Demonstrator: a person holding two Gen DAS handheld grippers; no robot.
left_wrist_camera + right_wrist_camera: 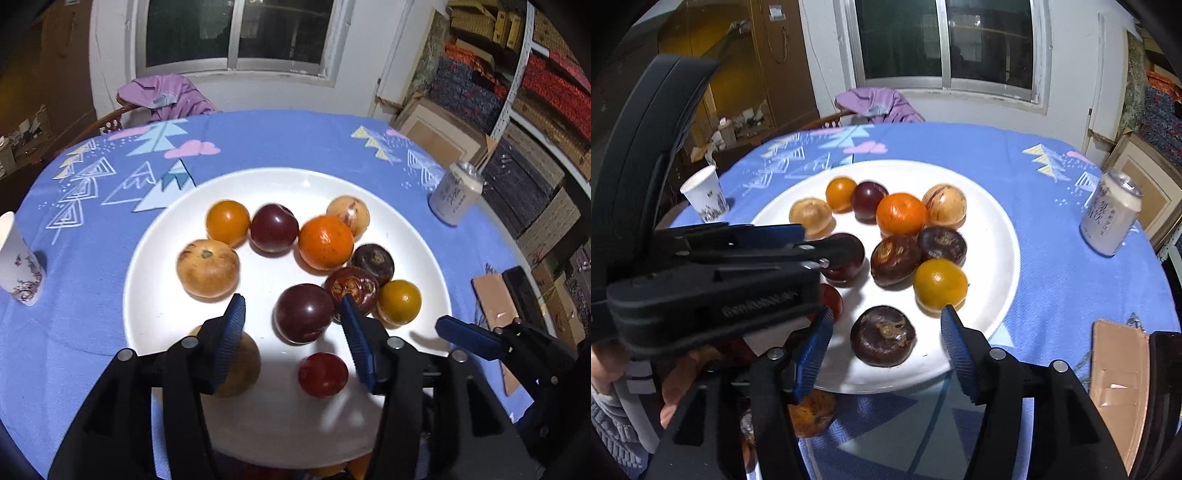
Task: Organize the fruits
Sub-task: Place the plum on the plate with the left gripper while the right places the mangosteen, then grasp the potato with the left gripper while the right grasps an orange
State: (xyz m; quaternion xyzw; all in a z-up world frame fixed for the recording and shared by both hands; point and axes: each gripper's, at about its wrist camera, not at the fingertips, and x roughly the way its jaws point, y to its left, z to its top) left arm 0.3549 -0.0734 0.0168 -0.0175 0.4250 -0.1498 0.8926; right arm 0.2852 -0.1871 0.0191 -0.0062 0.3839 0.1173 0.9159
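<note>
The surface [295,140] was round and covered by a blue cloth printed with pale trees and pink clouds. On it sat a white plate [166,302] holding the fruits [325,242]: orange, yellow, tan and dark red ones, mostly clustered toward the far and right side. A paper cup [18,258] stood at the left edge of the surface, a white can [456,194] at the right, and a brown card with a dark object [1119,373] lay near the right rim. Behind the surface a purple garment [166,96] hung over a chair beneath a dark window [236,33]. Shelves of stacked boxes [535,92] filled the right wall, and a wooden cabinet [738,74] stood on the left.

The left gripper [291,314] hovered over the near part of the plate, its jaws wide and empty, a dark red fruit [303,312] between them. The right gripper [886,325] hung over the plate's near right edge, jaws also wide and empty, with a dark brown fruit [882,336] lying between them.

A tan fruit [240,365] was half hidden behind the left gripper's finger. In the right wrist view, the left gripper's body blocked the plate's left side, and an orange fruit [812,413] off the plate was partly covered. Several fruits were blurred.
</note>
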